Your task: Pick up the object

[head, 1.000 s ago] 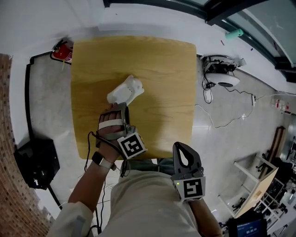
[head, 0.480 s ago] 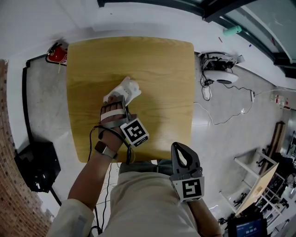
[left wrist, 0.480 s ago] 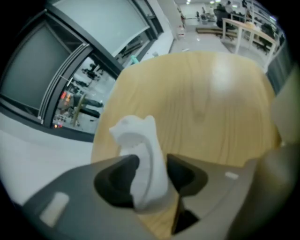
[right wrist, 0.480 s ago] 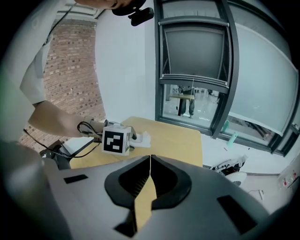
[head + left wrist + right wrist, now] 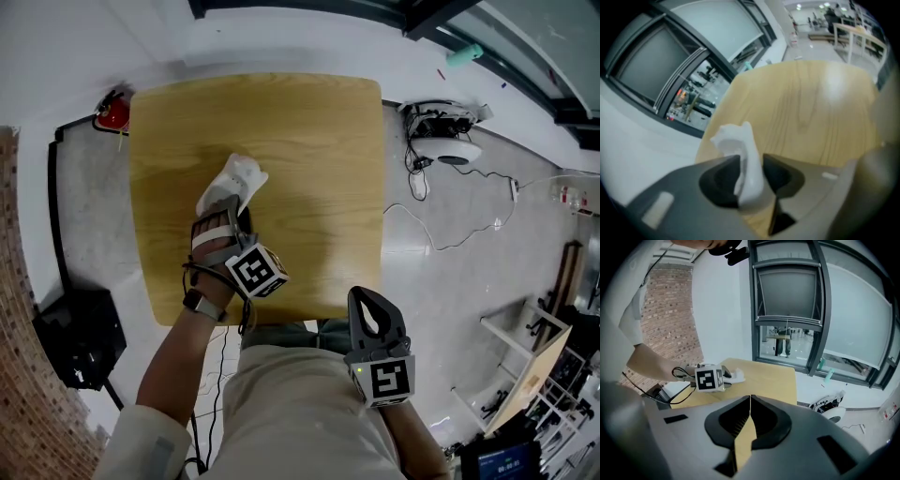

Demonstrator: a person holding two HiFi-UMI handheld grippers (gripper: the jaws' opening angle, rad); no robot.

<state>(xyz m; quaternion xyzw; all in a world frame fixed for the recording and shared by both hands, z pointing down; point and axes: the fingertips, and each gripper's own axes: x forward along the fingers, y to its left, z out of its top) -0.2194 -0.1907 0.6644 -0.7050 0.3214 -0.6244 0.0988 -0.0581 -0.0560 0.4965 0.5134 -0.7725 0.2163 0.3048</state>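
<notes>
Closing the left gripper (image 5: 751, 163) onto the white object (image 5: 740, 140) on the table (image 5: 811, 108) for lifting, with the unneeded right gripper (image 5: 750, 401) shut, empty, short of the table.

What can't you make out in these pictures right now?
- What the white object is: blurred in the left gripper view, small in the head view.
- Its lower end: hidden by the left hand-held gripper, whose jaws have just been closing round it.
- Red thing by the table corner: too small, head view.
</notes>
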